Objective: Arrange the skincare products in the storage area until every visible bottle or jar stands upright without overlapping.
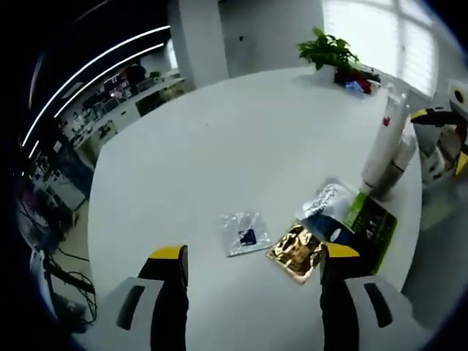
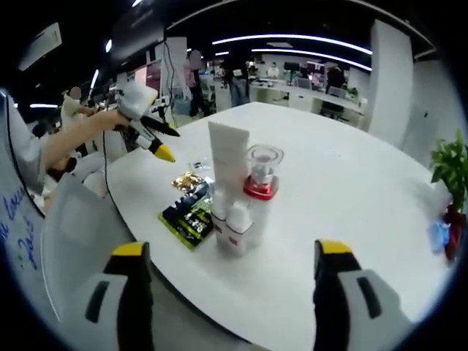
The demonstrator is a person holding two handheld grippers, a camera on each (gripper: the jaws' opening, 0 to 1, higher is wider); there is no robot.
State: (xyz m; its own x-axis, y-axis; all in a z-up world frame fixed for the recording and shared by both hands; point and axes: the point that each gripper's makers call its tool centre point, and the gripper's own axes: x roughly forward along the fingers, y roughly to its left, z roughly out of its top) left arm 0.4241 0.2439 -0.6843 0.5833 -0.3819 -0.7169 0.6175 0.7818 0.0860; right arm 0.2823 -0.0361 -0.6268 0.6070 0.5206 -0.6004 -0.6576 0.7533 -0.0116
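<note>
- I see the skincare products grouped near the table's edge: a tall white tube (image 2: 228, 157) stands upright, a clear-capped jar with a red base (image 2: 262, 174) stands just beside it, and two small white bottles (image 2: 232, 227) stand in front, touching the tube's foot.
- In the left gripper view the tall white tube (image 1: 385, 139) rises at the right, with another bottle (image 1: 398, 162) close behind it.
- Flat sachets lie beside them on the white table (image 1: 241, 131): a dark green packet (image 2: 188, 213), a gold sachet (image 1: 295, 250), a silvery one (image 1: 325, 199) and a clear one (image 1: 245, 232).
- My left gripper (image 1: 252, 267) has its jaws apart over the sachets, holding nothing.
- My right gripper (image 2: 232, 267) is spread wide too, empty, facing the bottles.
- A potted plant (image 1: 327, 51) sits at the far side.
</note>
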